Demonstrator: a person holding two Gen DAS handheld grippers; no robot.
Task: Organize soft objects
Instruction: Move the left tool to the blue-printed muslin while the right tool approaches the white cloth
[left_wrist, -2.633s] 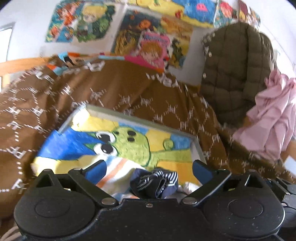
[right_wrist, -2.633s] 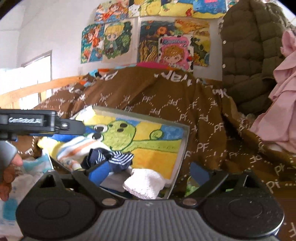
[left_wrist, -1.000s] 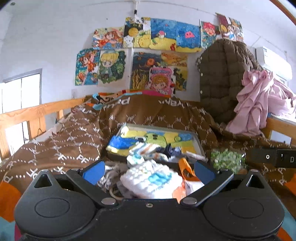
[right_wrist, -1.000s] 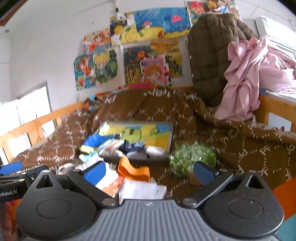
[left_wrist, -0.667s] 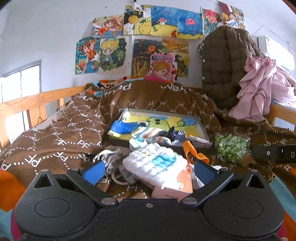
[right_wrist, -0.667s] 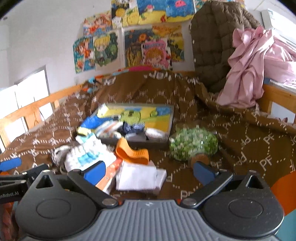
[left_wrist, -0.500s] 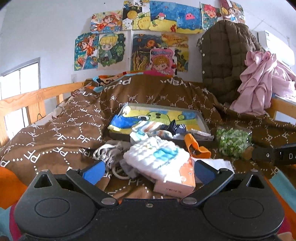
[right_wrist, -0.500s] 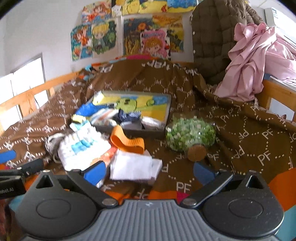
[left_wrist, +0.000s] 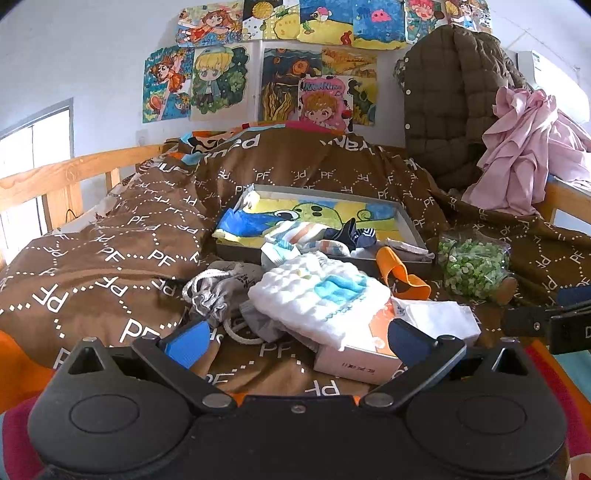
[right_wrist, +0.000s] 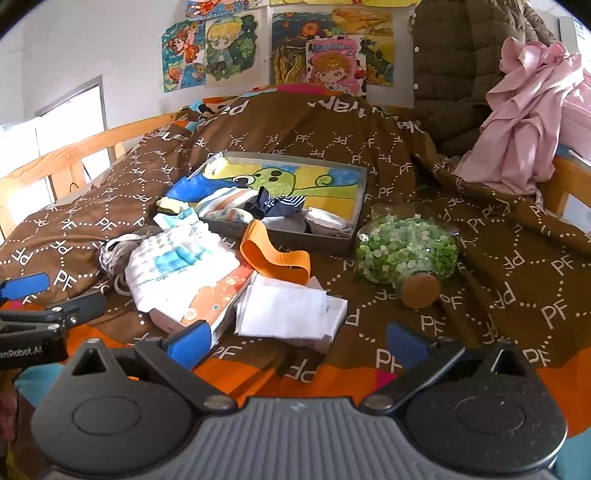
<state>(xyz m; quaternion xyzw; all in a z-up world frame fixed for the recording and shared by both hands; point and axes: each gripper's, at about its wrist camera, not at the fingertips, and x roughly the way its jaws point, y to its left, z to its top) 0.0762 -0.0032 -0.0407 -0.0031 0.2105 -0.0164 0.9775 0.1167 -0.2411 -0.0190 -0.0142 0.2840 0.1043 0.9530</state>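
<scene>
A grey tray (left_wrist: 408, 225) (right_wrist: 280, 236) with a cartoon picture inside lies on the brown bed cover and holds striped socks (left_wrist: 352, 234) (right_wrist: 277, 202) and other small cloths. In front of it lie a white and blue bobbled cloth (left_wrist: 321, 291) (right_wrist: 177, 262), a grey drawstring pouch (left_wrist: 214, 291), an orange band (left_wrist: 400, 271) (right_wrist: 273, 254) and a folded white cloth (left_wrist: 436, 317) (right_wrist: 284, 312). My left gripper (left_wrist: 295, 341) is open and empty, just short of the bobbled cloth. My right gripper (right_wrist: 297, 341) is open and empty, just short of the white cloth.
A glass jar of green pieces with a cork (left_wrist: 472, 267) (right_wrist: 406, 254) lies right of the tray. A flat orange and white box (left_wrist: 358, 354) (right_wrist: 207, 299) lies under the bobbled cloth. A wooden bed rail (left_wrist: 55, 181) runs on the left. Pink clothes (right_wrist: 528, 110) and a brown jacket (left_wrist: 450, 99) hang at the right.
Both grippers have pulled back from the tray, where they were close over the socks, and now sit lower and farther off. Both stayed open and empty.
</scene>
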